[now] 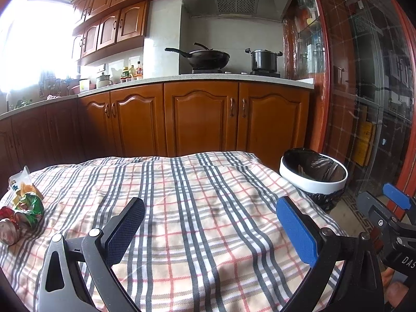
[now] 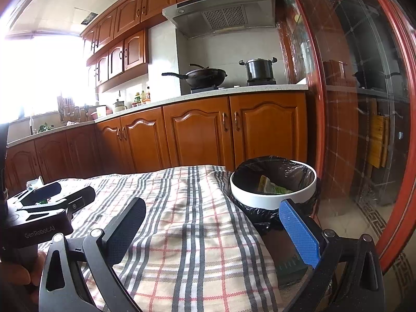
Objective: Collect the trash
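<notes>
Trash (image 1: pixel 22 208) is bunched up at the left edge of your desk (image 1: pixel 197 208): a green crinkled wrapper, a clear bag and a red-and-silver can end, all touching each other on the plaid cloth. Your left claw (image 1: pixel 210 230) hangs over the near middle of the desk with its fingers wide apart and nothing between them. Your right claw (image 2: pixel 212 234) is spread open too, empty, hovering over the right edge. Just off that right edge sits the white bin (image 2: pixel 273 195) with a black liner, and you can see a yellow-green wrapper (image 2: pixel 270 186) lying inside it.
</notes>
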Motion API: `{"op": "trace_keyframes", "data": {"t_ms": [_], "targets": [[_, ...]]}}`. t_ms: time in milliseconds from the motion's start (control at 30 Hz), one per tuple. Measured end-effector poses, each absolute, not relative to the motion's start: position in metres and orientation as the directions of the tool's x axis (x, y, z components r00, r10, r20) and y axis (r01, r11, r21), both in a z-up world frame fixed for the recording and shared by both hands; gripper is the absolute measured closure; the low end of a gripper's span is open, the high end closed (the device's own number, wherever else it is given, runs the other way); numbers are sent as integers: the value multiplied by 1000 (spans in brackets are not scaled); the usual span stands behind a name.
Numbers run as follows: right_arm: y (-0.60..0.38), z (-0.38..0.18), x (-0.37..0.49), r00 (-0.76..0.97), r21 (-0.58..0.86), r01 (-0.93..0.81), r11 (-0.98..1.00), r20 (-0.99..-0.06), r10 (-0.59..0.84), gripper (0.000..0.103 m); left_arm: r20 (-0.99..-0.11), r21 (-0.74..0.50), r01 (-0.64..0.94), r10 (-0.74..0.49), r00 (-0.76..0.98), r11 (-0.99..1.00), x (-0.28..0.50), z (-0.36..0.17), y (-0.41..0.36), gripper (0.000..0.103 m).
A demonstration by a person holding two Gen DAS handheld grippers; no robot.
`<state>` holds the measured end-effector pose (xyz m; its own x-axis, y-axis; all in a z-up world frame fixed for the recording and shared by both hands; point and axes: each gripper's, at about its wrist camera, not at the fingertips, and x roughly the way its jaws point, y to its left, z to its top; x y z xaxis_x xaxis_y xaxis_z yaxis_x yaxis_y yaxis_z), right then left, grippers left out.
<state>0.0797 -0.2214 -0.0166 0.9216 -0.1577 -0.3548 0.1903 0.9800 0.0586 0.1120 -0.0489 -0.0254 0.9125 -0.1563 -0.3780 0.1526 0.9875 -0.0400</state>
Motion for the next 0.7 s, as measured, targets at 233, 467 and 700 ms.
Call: {"op": "trace_keyframes", "data": {"t_ms": [233, 467, 700], "targets": [[-222, -16, 79, 923, 68, 189, 980, -353, -154, 0, -380, -35, 156, -158, 911, 987, 113, -26, -48, 1], [-223, -17, 79, 922, 70, 187, 980, -355, -151, 0, -385, -37, 158, -160, 909, 987, 115, -28, -47, 1], [-225, -17, 80, 922, 74, 184, 980, -358, -146, 0, -388, -36, 162, -163, 907, 986, 118, -28, -46, 1]]}}
